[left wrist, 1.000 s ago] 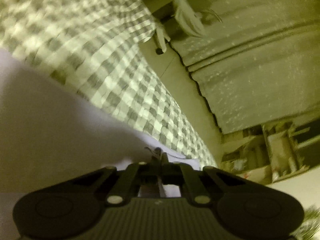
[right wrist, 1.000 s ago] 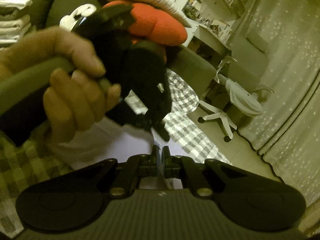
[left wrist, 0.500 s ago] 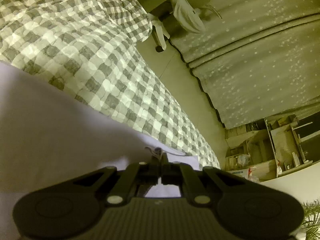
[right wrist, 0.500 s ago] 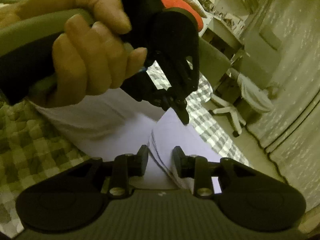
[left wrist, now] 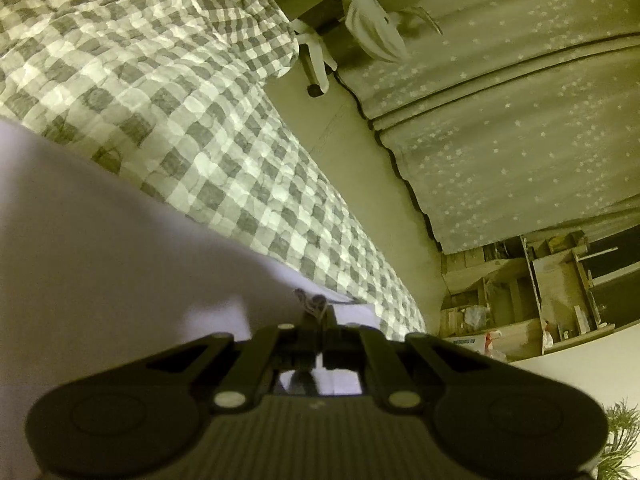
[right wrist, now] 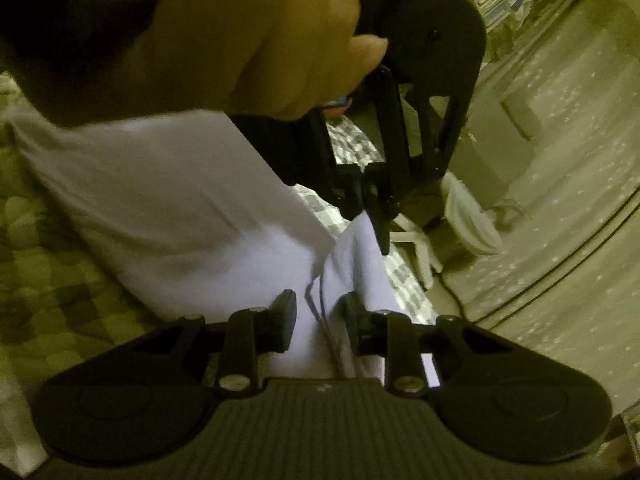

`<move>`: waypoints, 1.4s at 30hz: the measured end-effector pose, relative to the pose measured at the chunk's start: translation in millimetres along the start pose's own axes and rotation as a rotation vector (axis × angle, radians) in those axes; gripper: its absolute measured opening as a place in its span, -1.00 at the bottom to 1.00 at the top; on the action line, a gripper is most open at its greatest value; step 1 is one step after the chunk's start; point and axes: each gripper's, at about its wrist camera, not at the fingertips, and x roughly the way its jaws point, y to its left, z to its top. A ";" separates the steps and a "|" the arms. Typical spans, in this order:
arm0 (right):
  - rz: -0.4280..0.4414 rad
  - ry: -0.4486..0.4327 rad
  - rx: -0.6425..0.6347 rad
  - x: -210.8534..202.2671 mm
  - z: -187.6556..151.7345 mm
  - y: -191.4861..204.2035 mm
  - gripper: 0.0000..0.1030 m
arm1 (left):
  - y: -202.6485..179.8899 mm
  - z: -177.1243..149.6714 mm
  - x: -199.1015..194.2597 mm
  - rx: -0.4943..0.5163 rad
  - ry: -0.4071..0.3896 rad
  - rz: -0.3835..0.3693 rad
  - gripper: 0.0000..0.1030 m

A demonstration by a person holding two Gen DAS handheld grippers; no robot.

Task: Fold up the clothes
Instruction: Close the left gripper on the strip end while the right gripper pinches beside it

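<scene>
The right gripper (right wrist: 316, 326), pressed together a second ago, is now spread, with a hanging edge of the white garment (right wrist: 168, 208) between its fingers; a fresh grip seems to be prepared. The left gripper (left wrist: 318, 320) is kept pinched on a garment corner, lifted above the checked bedspread (left wrist: 168, 92). The cloth is seen smooth, pale, partly draped over the bed.

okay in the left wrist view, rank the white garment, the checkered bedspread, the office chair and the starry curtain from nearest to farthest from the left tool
1. White garment, pinched in the left tool.
2. Checkered bedspread, beyond it.
3. Office chair, top centre.
4. Starry curtain, right background.
</scene>
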 end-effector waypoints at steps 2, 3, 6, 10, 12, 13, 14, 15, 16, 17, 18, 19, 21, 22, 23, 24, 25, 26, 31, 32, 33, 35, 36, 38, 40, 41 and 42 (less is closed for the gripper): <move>-0.021 -0.016 -0.008 -5.0 0.1 -1.4 -0.48 | -2.3 0.7 -4.0 -0.008 0.001 -0.018 -0.97; -0.042 -0.029 -0.020 -9.2 0.6 -1.3 -0.42 | -2.9 0.9 -5.3 -0.015 0.004 -0.026 -0.97; -0.112 -0.058 -0.085 -17.7 -1.9 4.4 -0.28 | -4.7 1.6 -9.2 -0.038 0.014 -0.050 -0.97; -0.244 -0.073 -0.206 -15.1 -12.4 21.4 -0.27 | -4.6 0.0 -10.7 -0.079 0.039 -0.056 -0.97; -0.288 -0.082 -0.254 -14.1 -17.1 29.0 -0.21 | -3.4 -1.4 -11.1 -0.097 0.045 -0.054 -0.97; -0.304 -0.086 -0.272 -14.1 -19.1 32.5 -0.21 | -2.6 -2.1 -11.5 -0.105 0.046 -0.054 -0.97; -0.318 -0.089 -0.288 -13.9 -20.8 35.6 -0.21 | -1.7 -2.1 -12.1 -0.116 0.048 -0.056 -0.97; -0.331 -0.091 -0.300 -13.5 -22.0 38.2 -0.21 | -0.8 -2.1 -12.7 -0.126 0.050 -0.060 -0.97; -0.339 -0.092 -0.313 -13.8 -22.8 41.4 -0.21 | 0.1 -2.1 -13.3 -0.137 0.051 -0.063 -0.97; -0.346 -0.093 -0.324 -14.1 -23.6 44.4 -0.21 | 0.9 -2.0 -13.9 -0.148 0.053 -0.066 -0.97; -0.350 -0.090 -0.332 -14.2 -23.9 46.8 -0.18 | 1.8 -2.0 -14.6 -0.159 0.055 -0.069 -0.97; -0.354 -0.085 -0.339 -14.5 -24.2 49.3 -0.15 | 2.7 -2.0 -15.2 -0.170 0.057 -0.072 -0.97; -0.358 -0.065 -0.348 -15.7 -24.8 55.4 -0.12 | 3.6 -2.6 -15.6 -0.186 0.061 -0.074 -0.97; -0.371 -0.064 -0.356 -14.9 -25.2 56.9 -0.12 | 3.5 -3.1 -15.4 -0.191 0.063 -0.073 -0.97; -0.382 -0.062 -0.362 -14.2 -25.3 57.2 -0.10 | 3.1 -4.1 -15.1 -0.194 0.069 -0.074 -0.97; -0.388 -0.058 -0.357 -13.2 -25.0 56.4 -0.09 | 2.6 -5.0 -14.9 -0.198 0.075 -0.076 -0.97; -0.395 -0.053 -0.352 -12.0 -24.6 55.4 -0.09 | 2.2 -6.0 -14.7 -0.201 0.081 -0.077 -0.97; -0.406 -0.048 -0.346 -10.1 -24.2 53.9 -0.08 | 1.3 -7.4 -14.2 -0.204 0.087 -0.076 -0.97; -0.427 -0.053 -0.325 -11.1 -18.9 54.7 -0.08 | -1.3 -7.8 -19.1 -0.202 0.091 -0.087 -0.97; -0.429 -0.060 -0.323 -12.6 -18.7 53.7 -0.08 | -0.8 -6.7 -19.4 -0.199 0.084 -0.082 -0.97; -0.431 -0.068 -0.322 -14.1 -18.5 52.7 -0.09 | -0.3 -5.7 -19.8 -0.195 0.077 -0.077 -0.97; -0.435 -0.079 -0.301 -17.4 -17.1 48.1 -0.14 | 3.5 -3.8 -18.2 -0.200 0.071 -0.069 -0.97; -0.435 -0.082 -0.283 -18.9 -16.1 44.7 -0.26 | 4.5 -3.6 -18.6 -0.199 0.067 -0.065 -0.97; -0.421 -0.077 -0.238 -21.2 -14.3 36.1 -0.58 | 6.4 -3.3 -19.4 -0.196 0.059 -0.057 -0.97; -0.394 -0.071 -0.191 -23.9 -12.5 27.9 -0.76 | 8.3 -3.0 -20.3 -0.192 0.051 -0.048 -0.97; -0.383 -0.072 -0.171 -26.2 -11.2 27.0 -0.83 | 9.1 -2.1 -20.5 -0.192 0.046 -0.041 -0.97; -0.372 -0.077 -0.154 -28.8 -10.2 26.6 -0.84 | 9.8 -1.3 -20.8 -0.191 0.041 -0.034 -0.97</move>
